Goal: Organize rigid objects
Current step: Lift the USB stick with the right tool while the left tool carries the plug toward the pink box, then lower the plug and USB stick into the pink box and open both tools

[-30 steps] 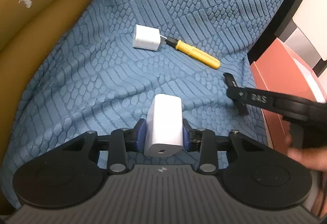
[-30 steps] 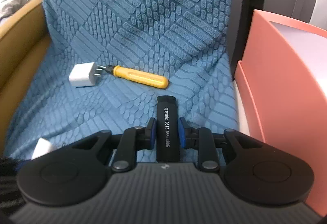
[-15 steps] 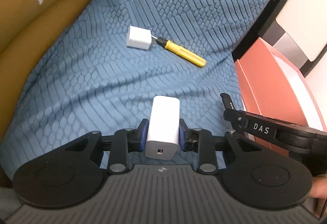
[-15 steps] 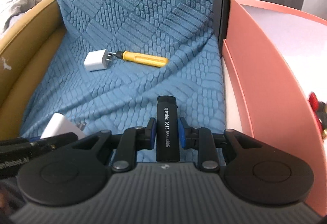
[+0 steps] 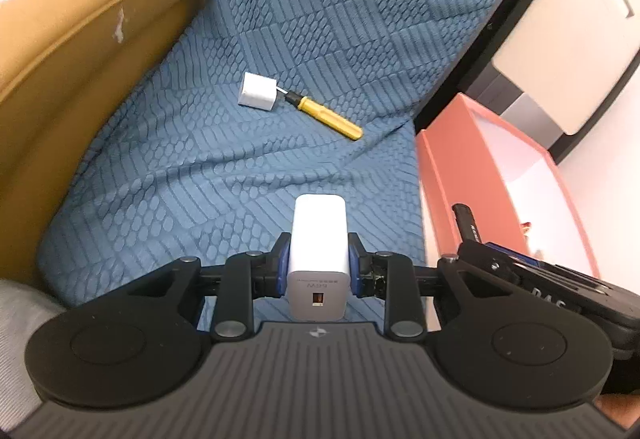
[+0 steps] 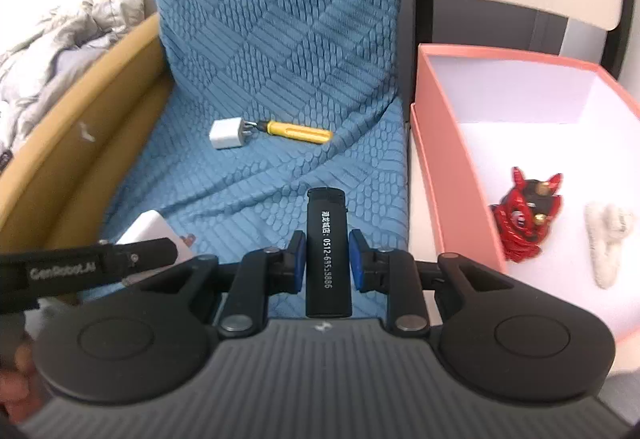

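Observation:
My left gripper [image 5: 319, 253] is shut on a large white charger [image 5: 319, 239], held above the blue cloth [image 5: 200, 179]. My right gripper [image 6: 326, 253] is shut on a black lighter [image 6: 327, 247] with white print, held above the cloth beside the pink box [image 6: 452, 175]. A small white plug [image 5: 257, 93] and a yellow screwdriver [image 5: 328, 117] lie touching on the cloth farther back; both also show in the right wrist view, the plug [image 6: 226, 133] and the screwdriver [image 6: 296, 131]. The right gripper with the lighter [image 5: 468, 225] shows at the box's edge.
The open pink box [image 5: 440, 175] stands right of the cloth; inside lie a red and black figure [image 6: 526, 213] and a white object [image 6: 606, 239]. A tan sofa arm [image 5: 80, 51] borders the cloth on the left. Grey clothing [image 6: 60, 35] lies beyond it.
Both grippers have risen and drawn back with their objects. The right gripper has swung toward the pink box, whose inside now shows.

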Tool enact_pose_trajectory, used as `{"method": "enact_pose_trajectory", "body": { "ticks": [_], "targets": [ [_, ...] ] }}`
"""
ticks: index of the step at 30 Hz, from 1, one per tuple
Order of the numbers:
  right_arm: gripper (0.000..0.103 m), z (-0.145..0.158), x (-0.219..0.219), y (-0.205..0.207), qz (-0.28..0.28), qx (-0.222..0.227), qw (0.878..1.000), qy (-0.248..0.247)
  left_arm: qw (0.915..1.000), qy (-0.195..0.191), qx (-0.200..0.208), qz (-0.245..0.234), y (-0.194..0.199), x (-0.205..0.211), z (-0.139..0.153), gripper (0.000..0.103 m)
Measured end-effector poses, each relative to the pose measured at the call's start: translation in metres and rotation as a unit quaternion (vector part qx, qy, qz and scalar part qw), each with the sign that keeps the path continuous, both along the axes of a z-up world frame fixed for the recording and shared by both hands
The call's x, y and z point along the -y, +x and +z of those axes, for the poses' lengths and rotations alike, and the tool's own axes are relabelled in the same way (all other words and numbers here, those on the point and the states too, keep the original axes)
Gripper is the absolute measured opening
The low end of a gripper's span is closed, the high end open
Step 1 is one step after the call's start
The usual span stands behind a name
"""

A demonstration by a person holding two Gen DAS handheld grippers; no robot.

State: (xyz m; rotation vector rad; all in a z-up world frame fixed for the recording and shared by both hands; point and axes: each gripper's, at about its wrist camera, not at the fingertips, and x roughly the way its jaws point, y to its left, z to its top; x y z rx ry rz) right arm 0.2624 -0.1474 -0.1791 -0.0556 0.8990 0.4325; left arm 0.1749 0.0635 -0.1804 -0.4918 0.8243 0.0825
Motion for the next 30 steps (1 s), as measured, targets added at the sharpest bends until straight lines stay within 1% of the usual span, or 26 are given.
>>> {"method": "enact_pose_trajectory", "body": {
  "ticks": [2,5,13,20,26,27,30],
  "targets": [
    [0.026,0.013,0.008,-0.009,-0.004,0.005,1.0,0.003,1.0,0.0,0.004,0.001,-0.009,0.002,0.014,0.032],
    [0.026,0.033,0.013,-0.026,0.001,0.03,1.0,-0.007,0.9999,-0.001,0.012,0.001,-0.022,0.007,0.032,0.032],
    [0.026,0.07,0.028,-0.059,0.004,0.042,0.999,0.012,0.9995,-0.001,0.032,-0.002,-0.049,0.027,0.073,0.032],
    [0.026,0.09,0.048,-0.071,-0.007,0.054,0.998,0.021,0.9991,-0.004,0.041,-0.009,-0.056,0.046,0.094,0.032],
    [0.026,0.103,0.074,-0.078,-0.024,0.065,0.997,0.023,0.9982,-0.004,0.05,-0.032,-0.058,0.073,0.109,0.032],
    [0.026,0.104,0.08,-0.079,-0.028,0.066,0.997,0.023,0.9991,-0.021,0.024,-0.028,-0.057,0.079,0.112,0.032],
    [0.026,0.109,0.096,-0.082,-0.037,0.07,0.997,0.02,0.9984,-0.027,0.029,-0.039,-0.055,0.097,0.118,0.032]
  ]
}}
